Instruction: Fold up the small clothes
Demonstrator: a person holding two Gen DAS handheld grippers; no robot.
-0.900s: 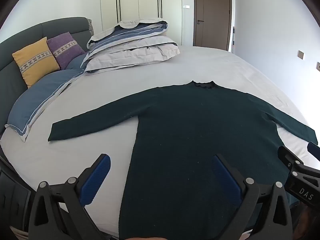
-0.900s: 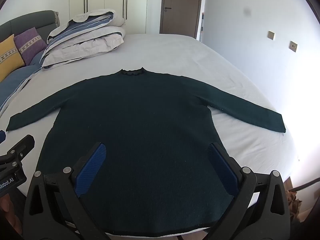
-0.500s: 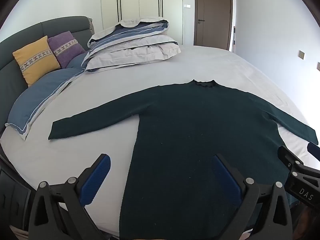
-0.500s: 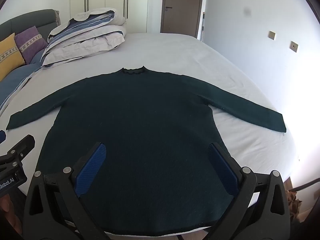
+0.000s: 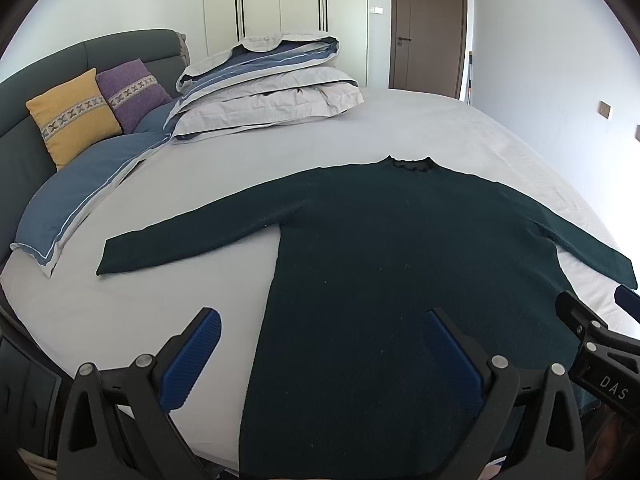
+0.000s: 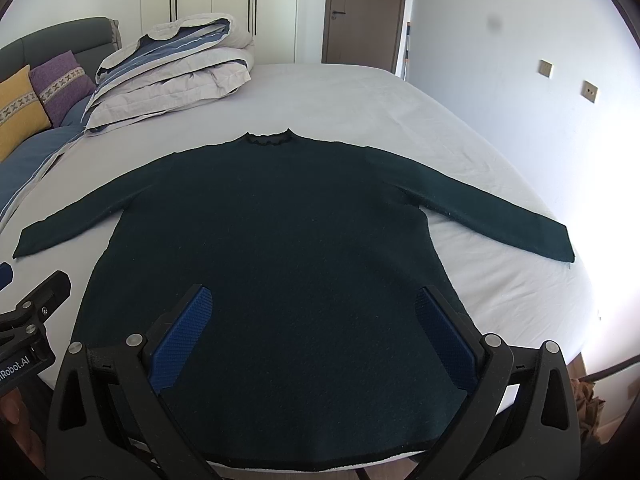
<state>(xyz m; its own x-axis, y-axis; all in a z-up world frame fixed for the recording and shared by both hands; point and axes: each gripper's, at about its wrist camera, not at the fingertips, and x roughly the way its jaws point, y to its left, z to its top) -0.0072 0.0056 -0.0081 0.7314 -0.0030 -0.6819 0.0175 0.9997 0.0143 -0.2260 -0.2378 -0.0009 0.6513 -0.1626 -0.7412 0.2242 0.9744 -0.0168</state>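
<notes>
Sweater (image 6: 272, 248) stays flat on bed (image 6: 360, 96); left gripper (image 5: 320, 354) and right gripper (image 6: 312, 330) remain spread, empty, barely shifted.

A dark green knit sweater (image 6: 272, 248) is lying on the pale grey bedsheet (image 6: 360, 100); yellow (image 5: 72, 120) and purple (image 5: 134, 90) cushions are showing cross-patterned, seemingly embroidered bands.

Room is evenly daylit — strong glare is seen at right edge of bed (image 6: 532, 280) in right wrist view; corners are vignetted, fisheye-bent, focus sharp.
</notes>
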